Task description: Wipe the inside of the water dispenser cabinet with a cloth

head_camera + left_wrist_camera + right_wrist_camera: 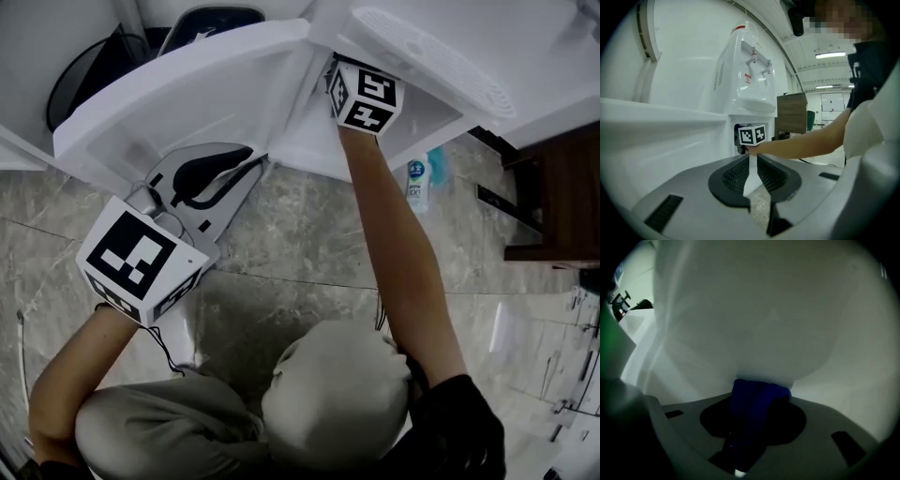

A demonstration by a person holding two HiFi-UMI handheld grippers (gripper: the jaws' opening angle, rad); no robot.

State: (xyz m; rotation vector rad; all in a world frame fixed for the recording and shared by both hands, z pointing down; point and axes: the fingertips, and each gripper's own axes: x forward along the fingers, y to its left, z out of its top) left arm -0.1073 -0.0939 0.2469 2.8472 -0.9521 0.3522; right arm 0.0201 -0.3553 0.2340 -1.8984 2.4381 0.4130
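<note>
The white water dispenser [745, 70] stands ahead, and its cabinet door [178, 84] is swung open to the left. My right gripper [751, 425] reaches into the cabinet; from above only its marker cube [364, 96] shows at the opening. It is shut on a dark blue cloth [757, 397], which presses against the white inner wall [764, 315]. My left gripper [255, 164] hovers outside, just below the open door, with its jaws shut and nothing in them. The left gripper view shows the right arm stretching into the cabinet [738, 136].
A blue-and-white bottle [419, 183] stands on the marble floor [300, 253] beside the dispenser. Dark wooden furniture [562, 197] is on the right. A dark round bin [94, 66] sits behind the door. The drip tray [431, 61] juts out above the cabinet.
</note>
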